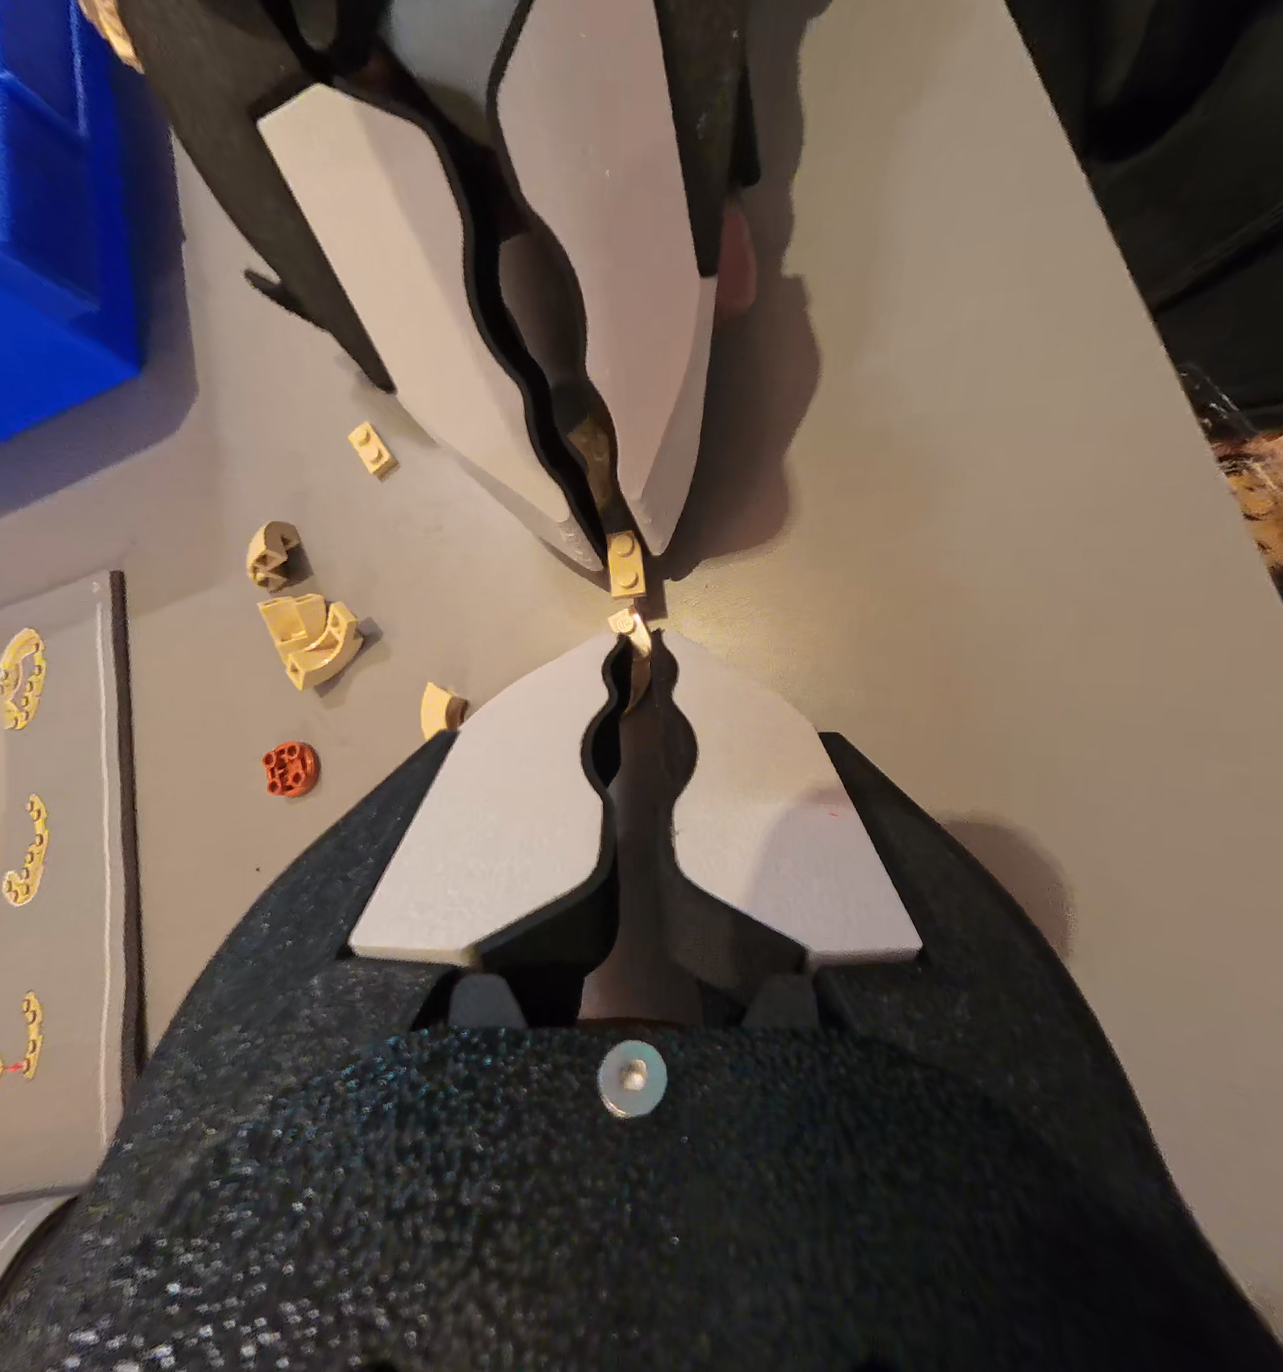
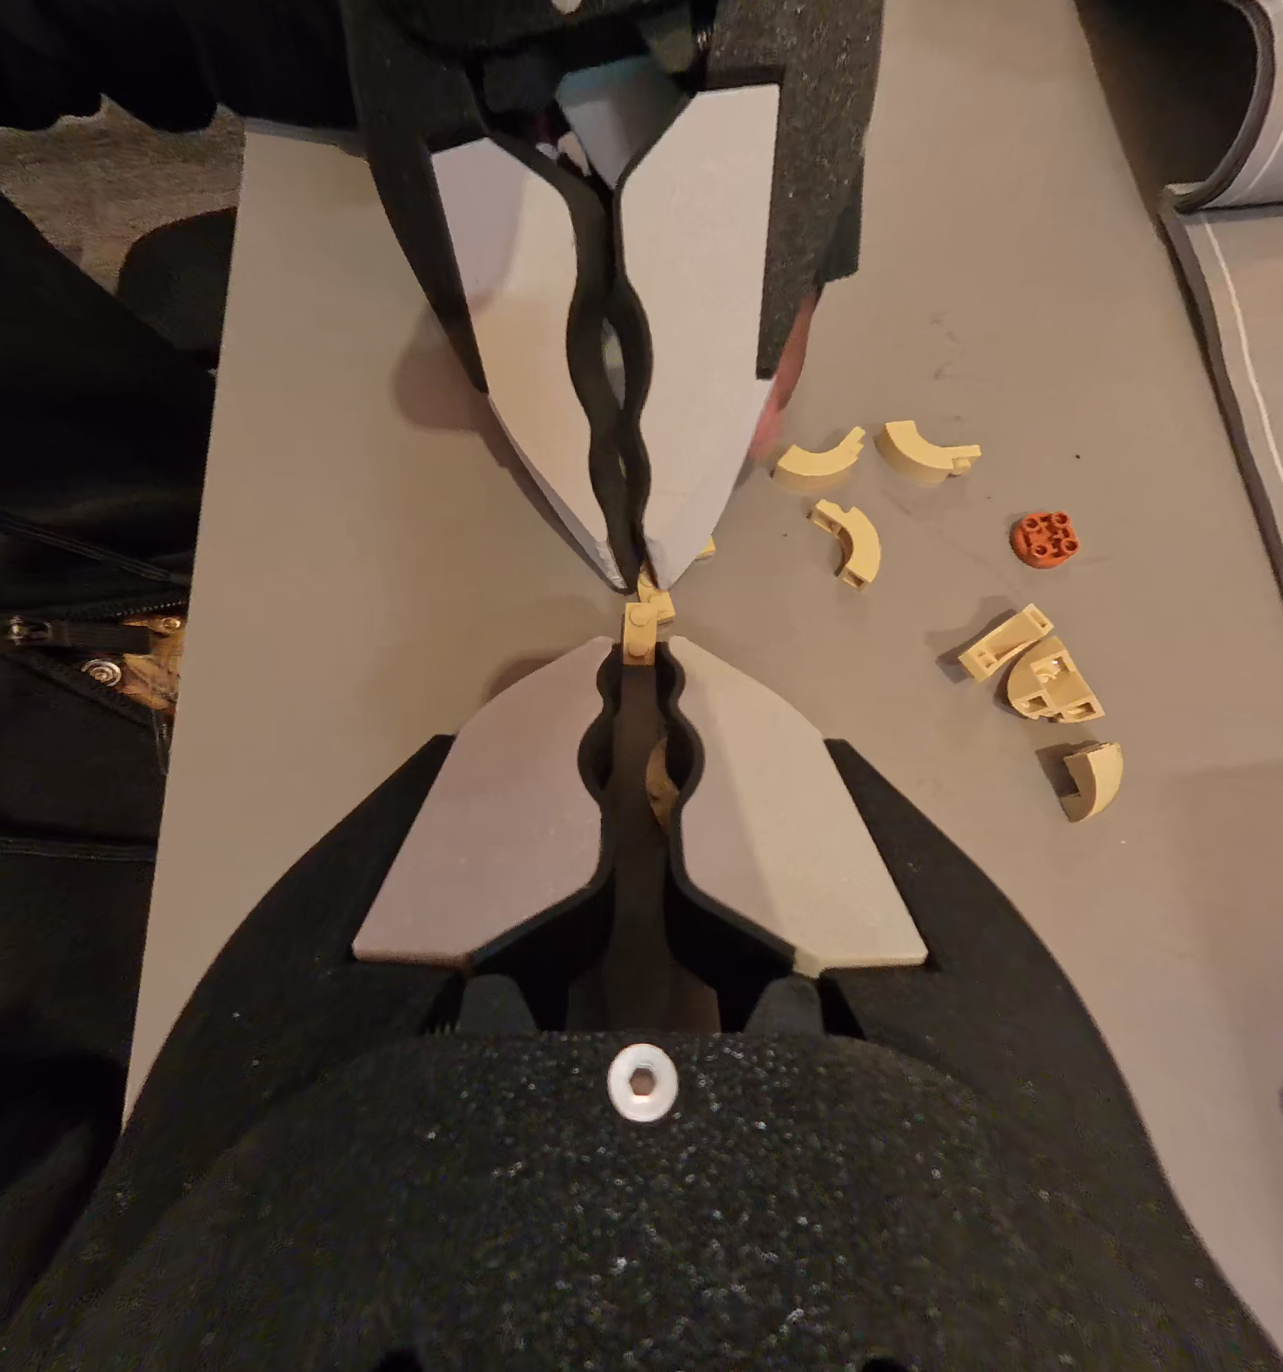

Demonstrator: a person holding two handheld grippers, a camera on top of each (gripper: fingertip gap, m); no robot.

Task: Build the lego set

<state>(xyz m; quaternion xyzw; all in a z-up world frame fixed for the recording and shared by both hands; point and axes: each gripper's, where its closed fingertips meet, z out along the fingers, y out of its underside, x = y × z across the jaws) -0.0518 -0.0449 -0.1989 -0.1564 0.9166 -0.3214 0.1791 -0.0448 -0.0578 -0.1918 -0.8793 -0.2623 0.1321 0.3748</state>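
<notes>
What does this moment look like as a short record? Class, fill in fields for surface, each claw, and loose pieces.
surface: grey table
left claw: shut on a small tan plate, held on edge
right claw: shut on a tan two-stud plate
relation: claws tip to tip, the two plates meeting
loose pieces: tan curved bricks; one reddish-brown round piece
left edge: blue bin

Two claws meet tip to tip above the table (image 2: 401,520), loose bricks (image 2: 846,546) beside them.

Hobby worktable: grey tabletop (image 2: 371,445), toy bricks (image 2: 854,546), blue bin (image 1: 37,223).
</notes>
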